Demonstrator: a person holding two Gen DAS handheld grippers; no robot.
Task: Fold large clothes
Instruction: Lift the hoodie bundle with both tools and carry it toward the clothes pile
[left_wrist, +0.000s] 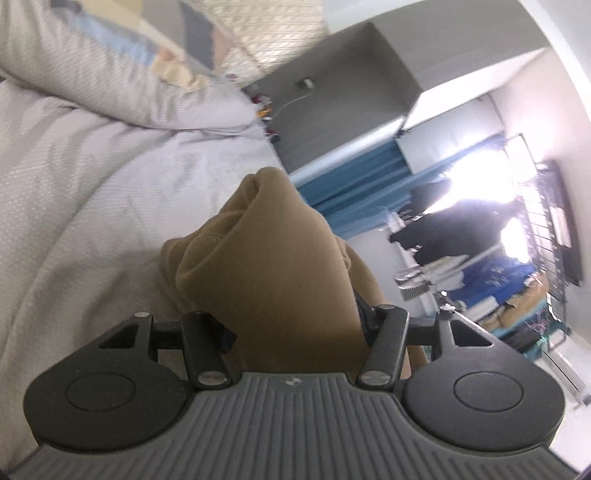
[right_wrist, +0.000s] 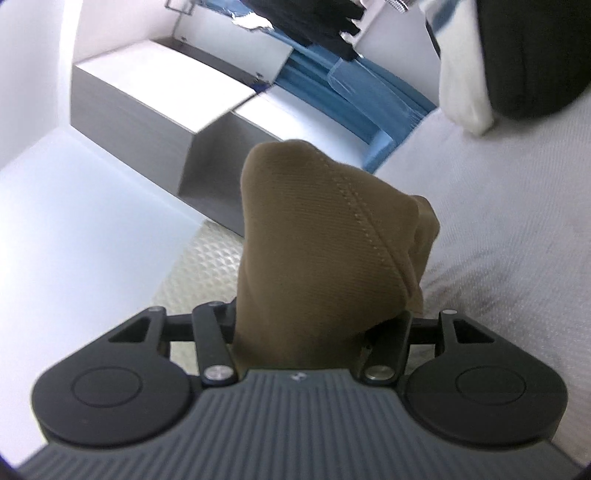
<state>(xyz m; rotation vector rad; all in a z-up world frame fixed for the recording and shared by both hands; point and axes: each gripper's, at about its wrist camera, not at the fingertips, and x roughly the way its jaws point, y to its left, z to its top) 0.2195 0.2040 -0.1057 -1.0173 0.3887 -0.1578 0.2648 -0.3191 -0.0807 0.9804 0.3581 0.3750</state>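
- While both tools hold the cloth up off the bed (left_wrist: 92, 177), the step in hand looks like the lift before a fold: the left tool (left_wrist: 295, 325) is clamped on a bunched wad of tan cloth (left_wrist: 273, 258), which fills the gap between its jaws and stands up in front of the camera.
- The right tool (right_wrist: 306, 325) is likewise closed on tan cloth (right_wrist: 314, 240), a stitched seam running across the held part; the bed cover (right_wrist: 498, 221) lies below and to the right.
- To do this well, I judge both tools should rise evenly and keep apart, so the cloth hangs taut between them and not twisted.
- Grips look deep and bulky; a slip seems unlikely, but the wads may hide which edge is held.
- Count: two tools, each gripping; one tan garment, as far as I can tell, since the span between the grips is out of view; one bed; one pillow (left_wrist: 122, 74) on its far side.
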